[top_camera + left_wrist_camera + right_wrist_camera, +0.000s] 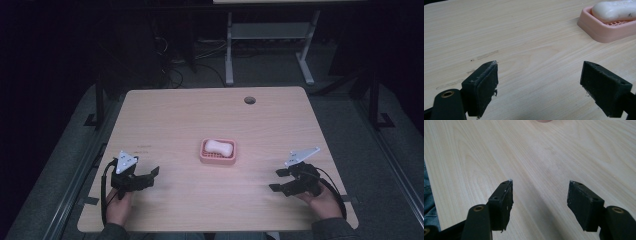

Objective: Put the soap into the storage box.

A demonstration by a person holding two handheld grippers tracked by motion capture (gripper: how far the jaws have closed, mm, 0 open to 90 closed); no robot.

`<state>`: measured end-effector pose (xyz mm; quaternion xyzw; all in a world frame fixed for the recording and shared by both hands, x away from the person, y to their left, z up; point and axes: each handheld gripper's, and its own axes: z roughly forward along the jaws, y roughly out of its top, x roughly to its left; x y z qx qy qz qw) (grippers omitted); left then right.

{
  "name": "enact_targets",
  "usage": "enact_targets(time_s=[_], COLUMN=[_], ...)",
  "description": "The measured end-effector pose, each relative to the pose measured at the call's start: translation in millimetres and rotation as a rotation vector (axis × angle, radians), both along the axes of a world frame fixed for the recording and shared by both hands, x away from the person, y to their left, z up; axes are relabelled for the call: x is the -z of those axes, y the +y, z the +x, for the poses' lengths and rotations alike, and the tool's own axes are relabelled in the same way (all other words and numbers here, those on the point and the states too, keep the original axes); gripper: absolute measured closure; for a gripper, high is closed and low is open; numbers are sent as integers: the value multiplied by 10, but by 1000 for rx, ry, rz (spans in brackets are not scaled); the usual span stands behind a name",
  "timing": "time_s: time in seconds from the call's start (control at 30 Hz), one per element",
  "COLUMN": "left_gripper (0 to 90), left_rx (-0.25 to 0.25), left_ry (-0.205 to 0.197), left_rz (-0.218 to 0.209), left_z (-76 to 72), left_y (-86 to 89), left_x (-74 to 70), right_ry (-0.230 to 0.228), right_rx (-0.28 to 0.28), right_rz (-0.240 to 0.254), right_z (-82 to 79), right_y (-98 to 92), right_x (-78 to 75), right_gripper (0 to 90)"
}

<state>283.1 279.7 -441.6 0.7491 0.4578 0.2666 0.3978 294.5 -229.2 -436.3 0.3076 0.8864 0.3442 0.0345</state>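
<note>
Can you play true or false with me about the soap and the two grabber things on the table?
1. The soap lies in a pink dish. True.
2. The left gripper is holding the soap. False: nothing sits between its open fingers.
3. The right gripper is open. True.
4. The dish sits at the table's far corner. False: it is near the middle, between both grippers.
5. The soap is blue. False: it is white.

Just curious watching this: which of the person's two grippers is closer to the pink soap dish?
Left, narrowly. The left gripper sits to the left of the pink soap dish and nearer the person; the right gripper sits to its right, also nearer the person, slightly farther.
</note>
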Motion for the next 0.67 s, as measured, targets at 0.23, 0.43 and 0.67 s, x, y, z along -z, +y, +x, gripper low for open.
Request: enact_targets(time_s=[0.23,0.43,0.67], left_gripper=[141,141,141], left_rx=[4,6,9], left_ry=[1,2,4], left_rz=[1,-3,-2], left_z=[2,5,10], left_y=[-4,-10,-11], left_x=[2,5,6], right_ry=[-3,-4,-19], right_rx=[16,29,51], right_rz=[10,15,21], right_z=[-59,-104,-134], right_y=[-31,-75,-102], right_x=[21,58,32], right_gripper=[371,371,371])
